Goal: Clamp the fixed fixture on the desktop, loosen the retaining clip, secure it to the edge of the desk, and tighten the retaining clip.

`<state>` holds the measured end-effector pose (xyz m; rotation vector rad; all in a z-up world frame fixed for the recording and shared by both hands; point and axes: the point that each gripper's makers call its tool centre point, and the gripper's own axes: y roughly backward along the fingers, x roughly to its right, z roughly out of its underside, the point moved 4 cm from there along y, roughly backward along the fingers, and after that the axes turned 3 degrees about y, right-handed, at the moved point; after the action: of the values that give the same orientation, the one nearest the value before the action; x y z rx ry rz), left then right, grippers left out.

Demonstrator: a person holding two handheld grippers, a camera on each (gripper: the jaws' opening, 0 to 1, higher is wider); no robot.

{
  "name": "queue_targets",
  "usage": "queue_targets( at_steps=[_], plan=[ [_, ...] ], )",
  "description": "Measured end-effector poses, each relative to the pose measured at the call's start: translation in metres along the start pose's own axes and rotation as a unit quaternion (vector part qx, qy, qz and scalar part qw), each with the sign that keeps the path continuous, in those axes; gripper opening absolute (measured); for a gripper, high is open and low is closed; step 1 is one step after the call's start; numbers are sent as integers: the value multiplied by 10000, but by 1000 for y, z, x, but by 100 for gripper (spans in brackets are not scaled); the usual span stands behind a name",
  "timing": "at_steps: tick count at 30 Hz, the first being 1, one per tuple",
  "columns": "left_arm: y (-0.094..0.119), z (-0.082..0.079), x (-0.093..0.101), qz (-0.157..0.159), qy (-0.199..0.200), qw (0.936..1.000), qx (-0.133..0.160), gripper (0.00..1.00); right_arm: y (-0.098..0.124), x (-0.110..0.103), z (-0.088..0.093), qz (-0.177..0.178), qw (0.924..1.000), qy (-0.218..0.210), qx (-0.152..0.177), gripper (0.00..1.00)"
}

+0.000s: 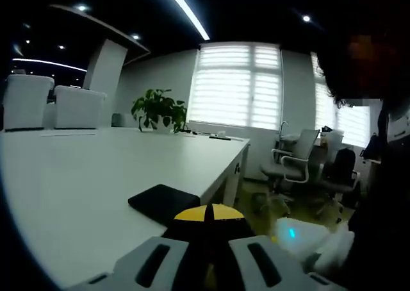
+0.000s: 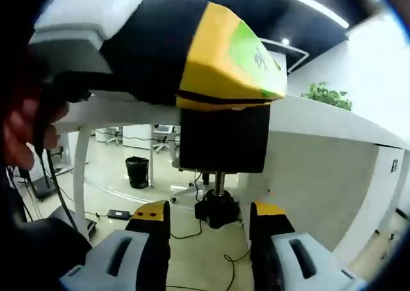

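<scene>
The left gripper (image 1: 206, 256) grips the yellow-black fixture (image 1: 206, 222) at lower centre, on the desk (image 1: 77, 175) edge. The right gripper (image 2: 210, 230), jaws parted, flanks the screw knob (image 2: 218, 209) without clear contact, under the desk.

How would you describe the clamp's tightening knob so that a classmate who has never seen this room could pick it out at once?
Start at the white desk and find the black and yellow clamp gripping its edge. Below the desktop, a black block hangs down with a threaded screw under it. The knob is the small black piece at the screw's bottom end, between the right gripper's yellow-tipped jaws, and it is the clamp's lowest part.
</scene>
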<state>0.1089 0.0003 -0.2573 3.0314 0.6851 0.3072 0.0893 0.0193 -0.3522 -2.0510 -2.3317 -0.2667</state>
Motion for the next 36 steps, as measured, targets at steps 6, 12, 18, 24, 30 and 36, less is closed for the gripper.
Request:
queue_targets(
  at_steps=[6, 12, 18, 24, 30, 36],
  plan=[
    [-1, 0, 0, 13, -6, 10000, -9, 1, -5, 3, 4, 57, 9999, 153, 2, 24],
    [-2, 0, 0, 5, -6, 10000, -10, 1, -12, 8, 5, -677, 9974, 249, 0, 23],
    [-2, 0, 0, 9, 8, 10000, 21, 1, -10, 14, 3, -1668, 9846, 462, 229, 23],
    [-2, 0, -1, -17, 16, 10000, 15, 1, -7, 19, 1, -2646, 9619, 462, 510, 23],
    [-2, 0, -1, -41, -31, 9999, -87, 1, -8, 21, -3, -3445, 9328, 755, 738, 23],
    [-2, 0, -1, -59, -29, 9999, -105, 1, -7, 25, -5, -4190, 9007, 788, 838, 23]
  ],
)
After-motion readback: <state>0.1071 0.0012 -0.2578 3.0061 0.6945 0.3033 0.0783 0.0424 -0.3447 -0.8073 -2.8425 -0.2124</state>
